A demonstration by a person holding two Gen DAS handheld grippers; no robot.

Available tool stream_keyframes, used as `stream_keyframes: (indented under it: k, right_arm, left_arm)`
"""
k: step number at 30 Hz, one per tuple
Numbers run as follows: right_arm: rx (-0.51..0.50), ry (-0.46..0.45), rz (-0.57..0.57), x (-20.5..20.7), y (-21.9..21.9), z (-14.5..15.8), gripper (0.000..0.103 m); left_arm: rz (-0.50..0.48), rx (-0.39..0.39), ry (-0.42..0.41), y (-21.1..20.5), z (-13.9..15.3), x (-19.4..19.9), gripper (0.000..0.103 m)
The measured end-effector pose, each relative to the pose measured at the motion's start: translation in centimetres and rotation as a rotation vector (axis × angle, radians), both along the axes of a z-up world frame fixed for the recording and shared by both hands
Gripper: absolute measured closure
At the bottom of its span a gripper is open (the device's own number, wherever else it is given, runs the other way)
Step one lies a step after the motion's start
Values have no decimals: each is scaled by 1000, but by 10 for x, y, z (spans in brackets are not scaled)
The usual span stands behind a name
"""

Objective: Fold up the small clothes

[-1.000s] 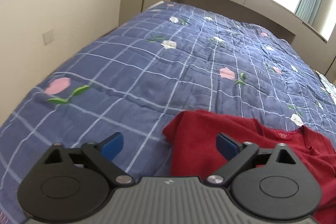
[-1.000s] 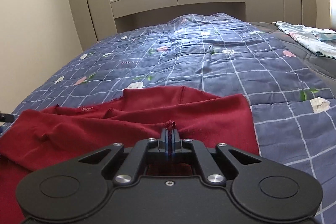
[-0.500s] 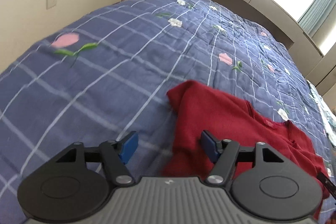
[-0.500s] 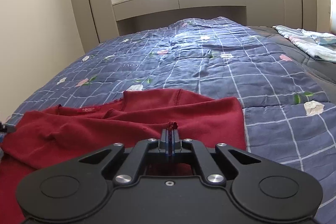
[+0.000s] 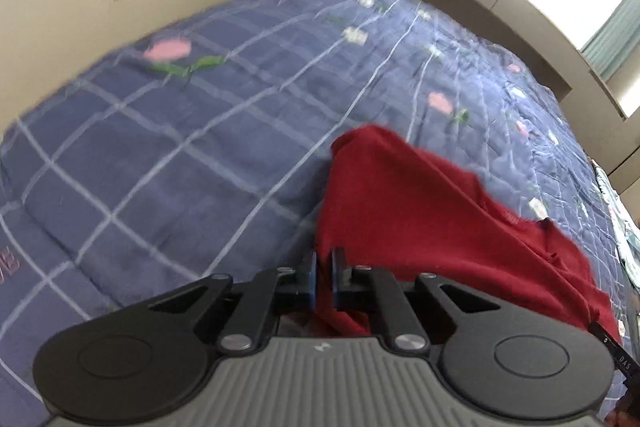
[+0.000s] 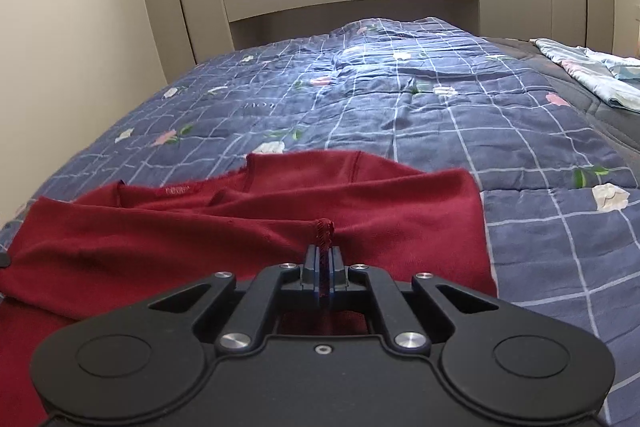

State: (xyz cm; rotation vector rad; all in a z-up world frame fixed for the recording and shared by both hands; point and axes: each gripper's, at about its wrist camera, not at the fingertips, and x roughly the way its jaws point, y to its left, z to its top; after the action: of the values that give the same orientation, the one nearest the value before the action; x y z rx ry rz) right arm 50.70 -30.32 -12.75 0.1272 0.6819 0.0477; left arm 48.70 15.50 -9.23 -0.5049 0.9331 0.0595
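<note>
A red top on the bed

The red top (image 6: 248, 227) lay spread on the blue bed cover, soft and full of wrinkles. Its neck hole and a small tag faced up, toward the far end of the bed. One edge was bunched into a little ridge near the front. One sleeve (image 5: 384, 179) stuck out to the side.
</note>
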Motion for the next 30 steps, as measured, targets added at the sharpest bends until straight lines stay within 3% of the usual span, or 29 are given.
stream_keyframes:
  k: [3,5,8,12,13,16,19,22,24,27,28,29,30]
  right_arm:
    - [16,-4,2,-1,-2,0,99]
    - [26,-8,7,-2,-5,-1,99]
    - [35,-12,5,-2,-6,-2,99]
    - [39,-17,0,-3,-5,-3,98]
    - [40,-18,1,-3,-6,-3,98]
    - [37,-19,8,-3,-6,-3,98]
    - [12,-53,13,-7,-5,2,101]
    - [-21,-55,7,-7,-2,3,101]
    - [-40,-41,4,-4,0,-1,101]
    - [-47,-34,3,-3,1,-3,101]
    - [-42,-35,5,-3,0,-2,100]
    - [-36,-35,6,-3,-1,-2,99]
    - [-31,-35,7,-4,-2,-2,98]
  left_arm:
    - [12,-23,-26,7,3,4,77]
    - [1,12,-63,9,12,10,46]
    - [-48,72,-117,6,22,32,30]
    - [-92,101,-81,0,17,83,30]
    - [-90,100,-64,0,13,91,34]
    - [-111,50,-18,3,-1,112,98]
    - [-85,8,-81,6,0,103,99]
    - [-84,61,-169,1,4,88,99]
    - [-91,94,-139,-1,-1,92,99]
    - [-92,39,-97,6,-8,93,92]
    - [-80,25,-101,11,-6,88,81]
    - [-70,14,-114,14,-3,82,64]
    - [-70,15,-124,16,0,76,54]
